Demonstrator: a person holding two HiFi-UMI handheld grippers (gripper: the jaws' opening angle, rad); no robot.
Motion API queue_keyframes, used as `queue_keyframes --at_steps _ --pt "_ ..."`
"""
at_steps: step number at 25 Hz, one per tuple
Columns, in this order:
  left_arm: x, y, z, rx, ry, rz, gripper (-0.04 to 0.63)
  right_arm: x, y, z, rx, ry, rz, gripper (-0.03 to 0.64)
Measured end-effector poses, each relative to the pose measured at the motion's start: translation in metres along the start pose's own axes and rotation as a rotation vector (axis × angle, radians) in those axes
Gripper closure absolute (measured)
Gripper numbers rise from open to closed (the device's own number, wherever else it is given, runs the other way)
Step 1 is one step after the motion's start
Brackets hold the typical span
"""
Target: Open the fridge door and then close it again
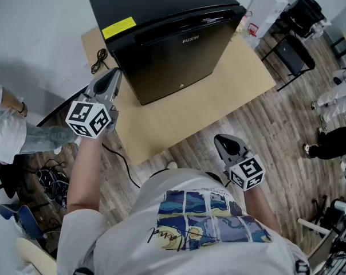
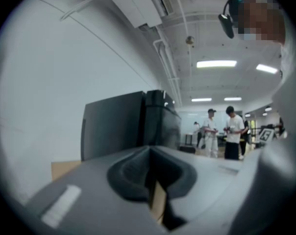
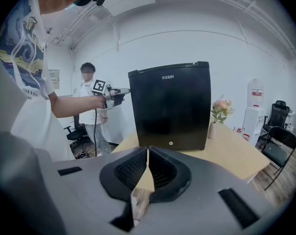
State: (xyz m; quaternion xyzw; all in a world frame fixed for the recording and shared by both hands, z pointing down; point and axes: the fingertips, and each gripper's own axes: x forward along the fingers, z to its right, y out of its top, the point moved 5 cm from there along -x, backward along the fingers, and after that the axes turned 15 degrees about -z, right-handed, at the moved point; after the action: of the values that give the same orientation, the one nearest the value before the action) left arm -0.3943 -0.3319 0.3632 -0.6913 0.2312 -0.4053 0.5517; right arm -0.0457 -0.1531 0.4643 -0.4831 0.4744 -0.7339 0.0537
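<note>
Both grippers are empty: the grey left gripper (image 1: 116,74) is pinched tight on nothing, held level just off the left side of the boxy black mini fridge (image 1: 167,50). The grey right gripper (image 1: 219,139) hangs low by the person's shirt, jaws together too. Fridge sits on a low tan wooden table (image 1: 244,76), door flush. Looks like the reach-in before opening, I'd guess; next the left one has to catch the door's edge and pull. Can't make out a proper handle or the hinge side, and the left gripper view is blurry.
</note>
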Motion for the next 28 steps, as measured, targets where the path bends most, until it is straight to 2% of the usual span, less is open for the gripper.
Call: queue_keyframes --at_steps 9,17,22,25,28 --pt "-0.001 0.0 0.002 -0.016 0.071 -0.011 0.586 -0.002 0.003 0.006 -0.018 0.026 0.004 0.6" --pt "-0.013 -0.001 0.018 -0.092 0.217 0.012 0.584 -0.022 -0.009 0.021 -0.04 0.069 0.009 0.6" --pt "-0.03 -0.014 0.075 -0.166 0.261 0.017 0.584 -0.043 -0.023 0.046 -0.083 0.126 0.015 0.6" --pt "-0.033 -0.028 0.128 -0.223 0.229 0.007 0.584 -0.059 -0.032 0.058 -0.118 0.161 0.018 0.6" --pt "-0.033 -0.045 0.192 -0.248 0.189 -0.024 0.584 -0.069 -0.041 0.071 -0.157 0.208 0.022 0.6"
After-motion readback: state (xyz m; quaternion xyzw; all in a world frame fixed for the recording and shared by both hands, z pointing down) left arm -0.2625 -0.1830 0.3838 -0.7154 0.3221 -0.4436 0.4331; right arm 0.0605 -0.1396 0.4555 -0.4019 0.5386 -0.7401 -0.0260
